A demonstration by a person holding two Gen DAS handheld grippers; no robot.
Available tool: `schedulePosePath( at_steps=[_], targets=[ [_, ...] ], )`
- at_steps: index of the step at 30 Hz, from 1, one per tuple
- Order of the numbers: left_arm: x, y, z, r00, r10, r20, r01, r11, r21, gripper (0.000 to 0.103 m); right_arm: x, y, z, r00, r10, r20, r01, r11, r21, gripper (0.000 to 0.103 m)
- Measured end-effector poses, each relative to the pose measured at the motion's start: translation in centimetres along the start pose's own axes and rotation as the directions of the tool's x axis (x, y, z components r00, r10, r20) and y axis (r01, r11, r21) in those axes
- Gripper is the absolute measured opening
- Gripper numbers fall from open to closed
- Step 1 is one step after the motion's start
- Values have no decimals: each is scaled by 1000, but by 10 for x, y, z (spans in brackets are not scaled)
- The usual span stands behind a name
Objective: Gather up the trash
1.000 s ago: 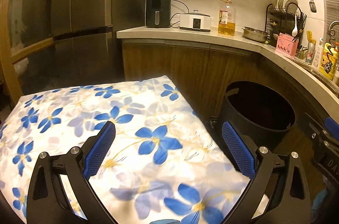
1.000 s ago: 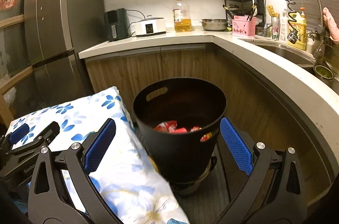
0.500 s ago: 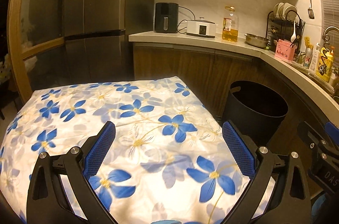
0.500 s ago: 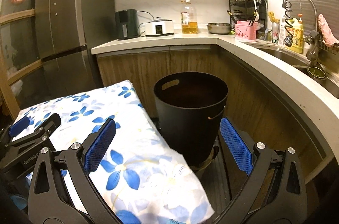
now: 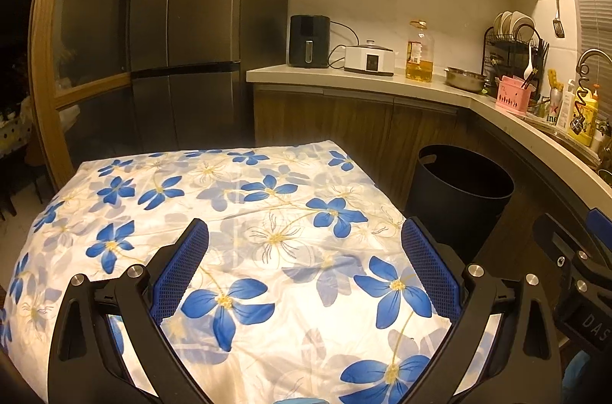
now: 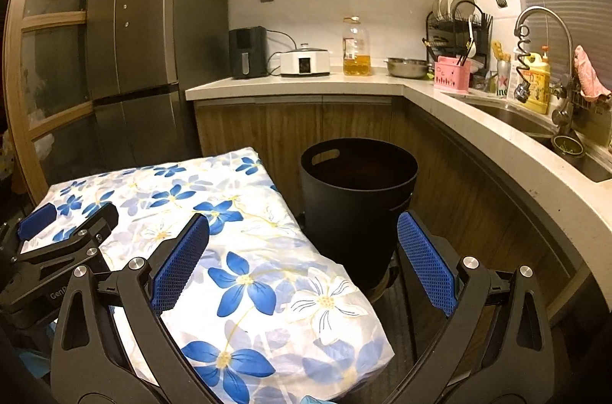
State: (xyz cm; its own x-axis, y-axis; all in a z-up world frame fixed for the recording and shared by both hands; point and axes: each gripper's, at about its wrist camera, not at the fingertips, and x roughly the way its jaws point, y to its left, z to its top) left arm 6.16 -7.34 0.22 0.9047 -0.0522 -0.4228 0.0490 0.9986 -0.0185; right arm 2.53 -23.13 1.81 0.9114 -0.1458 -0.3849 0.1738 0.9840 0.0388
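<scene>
Left gripper [image 5: 304, 270]: black frame, blue textured pads, jaws spread wide with nothing between them, held above a table covered in a white cloth printed with blue flowers [image 5: 237, 212]. Right gripper [image 6: 302, 262]: same build, jaws likewise wide apart and empty; its left finger sits over the near corner of the floral cloth [image 6: 244, 251], its right finger over the dark floor beside the bin. Each gripper shows at the edge of the other's view: the right one at the far right of the left wrist view, the left one at the lower left of the right wrist view. Round black plastic trash bin with a cut-out handle slot [image 6: 357, 212] stands on the floor just beside the table's right edge, against the brown wood-grain base cabinets [image 6: 290, 128]; interior dark, contents cannot be made out. Same bin [image 5: 457, 193] appears right of the table in the left wrist view. Farther out, pale stone countertop [image 6: 306, 84] carries a black air fryer [image 6: 248, 52], white cooker [image 6: 305, 61], bottle of yellow oil [image 6: 356, 48], steel bowl [image 6: 406, 67] and pink utensil caddy [image 6: 451, 75]. Tall dark-steel refrigerator [image 6: 145, 40] stands at left.
</scene>
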Motion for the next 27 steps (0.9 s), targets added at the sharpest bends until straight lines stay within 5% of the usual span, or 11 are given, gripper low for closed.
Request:
schedulePosePath(
  at_steps=[27],
  targets=[
    [-11, 5, -1, 1000, -14, 11, 14, 1000, -14, 96, -9, 7, 0, 1000, -1, 4, 1, 1000, -4, 98]
  ],
)
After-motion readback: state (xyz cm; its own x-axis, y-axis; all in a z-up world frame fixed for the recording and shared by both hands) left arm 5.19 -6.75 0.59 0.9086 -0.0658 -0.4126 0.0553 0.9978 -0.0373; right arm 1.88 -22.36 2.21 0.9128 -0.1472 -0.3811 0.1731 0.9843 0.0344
